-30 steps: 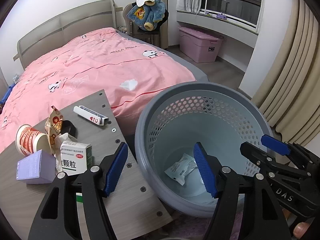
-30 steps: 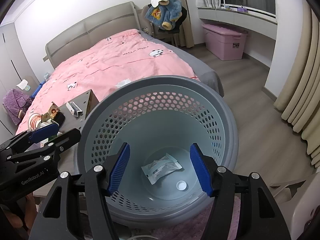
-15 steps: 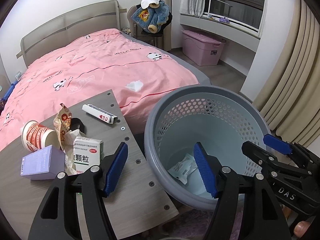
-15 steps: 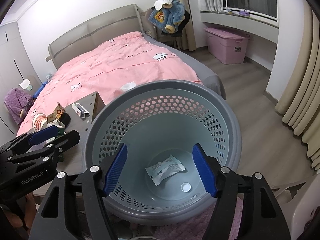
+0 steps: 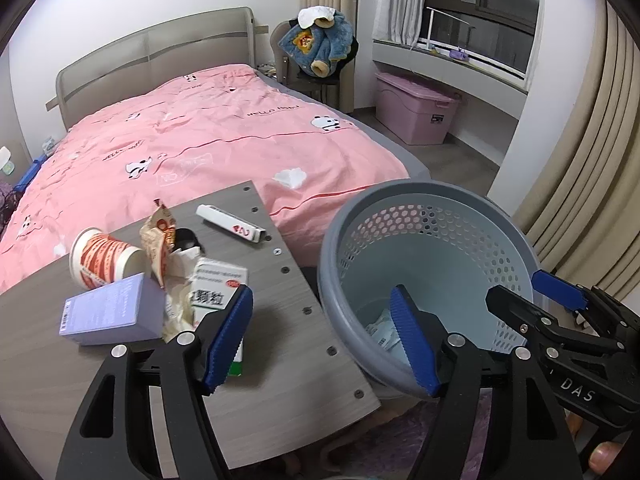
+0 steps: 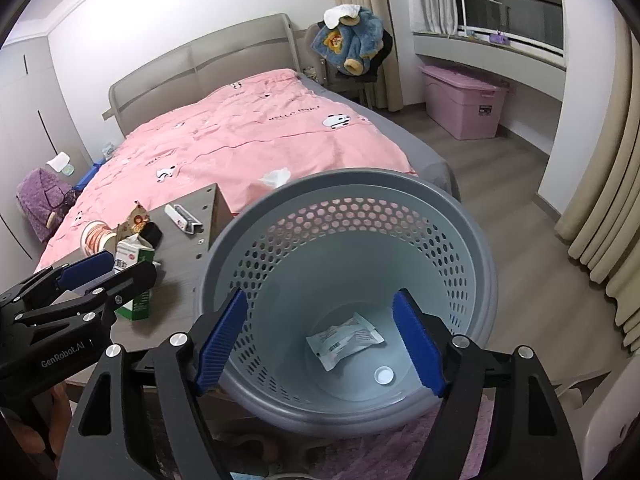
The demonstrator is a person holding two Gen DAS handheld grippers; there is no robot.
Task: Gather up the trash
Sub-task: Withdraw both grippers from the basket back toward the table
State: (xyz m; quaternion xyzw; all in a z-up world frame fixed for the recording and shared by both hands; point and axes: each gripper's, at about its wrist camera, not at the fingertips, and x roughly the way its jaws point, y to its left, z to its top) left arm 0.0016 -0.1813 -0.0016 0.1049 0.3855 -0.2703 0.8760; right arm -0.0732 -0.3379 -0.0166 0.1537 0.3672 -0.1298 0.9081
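Observation:
A grey perforated waste basket (image 5: 432, 200) (image 6: 344, 178) stands beside a grey wooden table (image 5: 280, 360). Inside it lie a white packet (image 6: 344, 340) and a small white cap (image 6: 384, 376). On the table sit a paper cup (image 5: 104, 258), a purple box (image 5: 108, 312), a green-and-white medicine box (image 5: 218, 288), a snack wrapper (image 5: 160, 240) and a long white box (image 5: 230, 226). My left gripper (image 5: 320, 300) hovers over the table edge and basket rim, jaws opening, nothing between them. My right gripper (image 6: 320, 300) hangs over the basket, jaws opening and empty.
A bed with a pink cover (image 5: 224, 132) lies behind the table, a crumpled tissue (image 5: 290, 178) on it. A pink storage bin (image 5: 416, 108), a chair with a blue jacket (image 5: 320, 40) and curtains (image 5: 580, 160) are farther off. A purple rug (image 6: 360, 456) lies underfoot.
Both grippers have drawn back and up from the basket, and their jaws stand wider. The table's clutter now fills more of the left wrist view.

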